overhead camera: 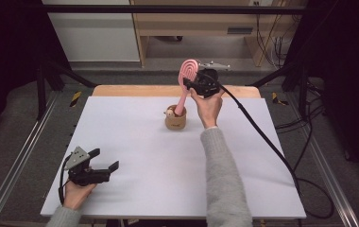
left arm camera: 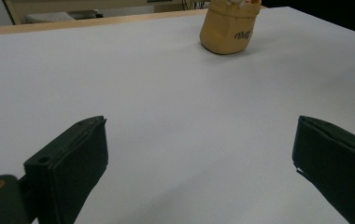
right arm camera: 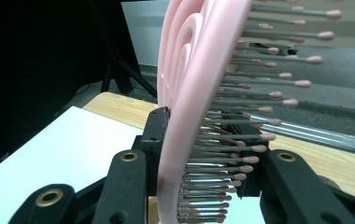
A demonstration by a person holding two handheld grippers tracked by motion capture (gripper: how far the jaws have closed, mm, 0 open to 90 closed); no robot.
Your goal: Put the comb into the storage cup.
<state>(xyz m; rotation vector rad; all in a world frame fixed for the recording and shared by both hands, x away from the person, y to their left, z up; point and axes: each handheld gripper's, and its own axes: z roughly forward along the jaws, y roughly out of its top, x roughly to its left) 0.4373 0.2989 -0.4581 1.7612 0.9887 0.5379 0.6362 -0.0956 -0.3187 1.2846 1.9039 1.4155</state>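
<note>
— Two grippers in my feed. What does the right one hold?

— My right gripper [overhead camera: 195,85] has its fingers clamped on the pink hairbrush [overhead camera: 187,80], at the bristled head. The handle points down into the tan cup [overhead camera: 175,120] at the far middle of the desk [overhead camera: 144,156].

— And the left?

— My left gripper [overhead camera: 106,160] sits low at the near left corner, fingers spread wide, nothing between them.

White table top [overhead camera: 135,142], wooden shelf [overhead camera: 192,23] behind.
</note>
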